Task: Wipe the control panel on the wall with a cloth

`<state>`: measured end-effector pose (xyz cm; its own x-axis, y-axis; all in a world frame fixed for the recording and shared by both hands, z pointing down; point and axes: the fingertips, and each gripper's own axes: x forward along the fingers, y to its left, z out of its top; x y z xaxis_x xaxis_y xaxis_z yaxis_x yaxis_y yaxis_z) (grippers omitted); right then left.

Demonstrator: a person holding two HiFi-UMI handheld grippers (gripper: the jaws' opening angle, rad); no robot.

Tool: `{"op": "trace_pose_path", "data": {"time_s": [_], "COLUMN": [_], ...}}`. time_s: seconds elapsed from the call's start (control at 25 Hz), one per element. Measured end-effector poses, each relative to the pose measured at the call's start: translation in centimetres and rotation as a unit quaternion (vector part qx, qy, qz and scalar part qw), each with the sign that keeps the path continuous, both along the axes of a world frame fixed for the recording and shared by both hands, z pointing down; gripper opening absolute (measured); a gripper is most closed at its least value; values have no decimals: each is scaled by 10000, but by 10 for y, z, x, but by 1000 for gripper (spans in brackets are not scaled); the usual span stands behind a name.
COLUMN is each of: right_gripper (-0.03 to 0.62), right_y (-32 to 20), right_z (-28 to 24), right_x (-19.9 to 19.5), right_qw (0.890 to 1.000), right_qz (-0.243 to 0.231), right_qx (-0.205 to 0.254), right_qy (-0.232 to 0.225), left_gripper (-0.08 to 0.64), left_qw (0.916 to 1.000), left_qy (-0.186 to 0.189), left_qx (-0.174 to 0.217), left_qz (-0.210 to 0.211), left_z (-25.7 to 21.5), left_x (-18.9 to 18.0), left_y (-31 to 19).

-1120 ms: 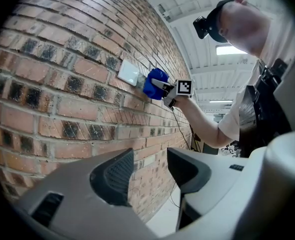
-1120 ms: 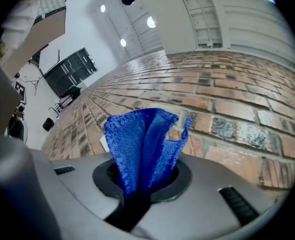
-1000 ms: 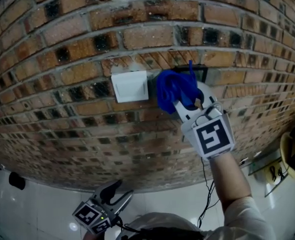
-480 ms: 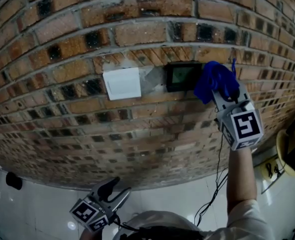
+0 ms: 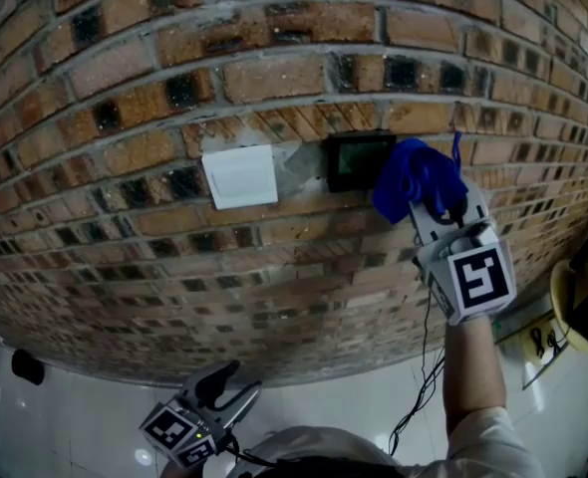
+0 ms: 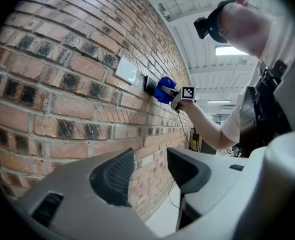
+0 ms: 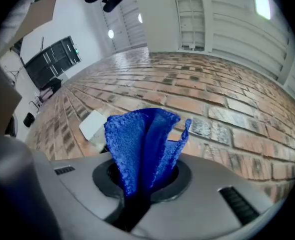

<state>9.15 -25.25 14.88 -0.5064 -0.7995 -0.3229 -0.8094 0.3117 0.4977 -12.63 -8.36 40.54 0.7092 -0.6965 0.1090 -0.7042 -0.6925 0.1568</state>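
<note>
Pinched the blue cloth (image 5: 414,180) in the right gripper (image 5: 431,207), with fingers pressed together on its folded middle and the loose bunch left standing out ahead of the jaws, probably to let soft fabric, not hard plastic, meet the wall. Raised on an outstretched arm to the brick wall (image 5: 274,68), at the height of the control panel (image 5: 359,160). Placed the cloth at the right edge of this dark panel, covering its corner in the head view. Judged it to be touching the panel or the brick beside it, but could not tell exactly which. Left most of the greenish screen uncovered, so judged the wiping as under way, with a stroke toward the left needed to cover the whole face. Noted a white plate (image 5: 240,176), probably a switch, just to the left of the panel and apart from the cloth. Worth ending any stroke before it, to avoid pressing it by mistake. Held the left gripper (image 5: 217,386) low, near the body and well apart from the panel, with fingers (image 6: 113,176) spread and nothing between them. Judged as only resting there, with one gripper being enough for wiping.
</note>
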Motion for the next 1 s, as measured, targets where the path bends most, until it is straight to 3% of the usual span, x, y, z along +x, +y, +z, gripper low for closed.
{"op": "trace_pose_path", "data": {"time_s": [0.16, 0.4, 0.6, 1.0], "right_gripper": [91, 91, 92, 91], "right_y": [8, -4, -3, -25], "right_z": [9, 6, -2, 0], "right_x": [-65, -115, -90, 11], "right_qw": [9977, 9958, 9975, 9999], "right_qz": [-608, -831, -686, 110], "right_qx": [-162, -139, -73, -107], "right_qy": [244, 346, 159, 63], "left_gripper": [206, 206, 206, 206], "left_qw": [9999, 9997, 9994, 10000], "left_qy": [74, 63, 61, 34], "left_qx": [77, 54, -41, 45], "left_qz": [-74, -239, -350, -13], "left_z": [-4, -5, 1, -4], "left_x": [-4, -17, -25, 8], "left_y": [1, 5, 4, -7]}}
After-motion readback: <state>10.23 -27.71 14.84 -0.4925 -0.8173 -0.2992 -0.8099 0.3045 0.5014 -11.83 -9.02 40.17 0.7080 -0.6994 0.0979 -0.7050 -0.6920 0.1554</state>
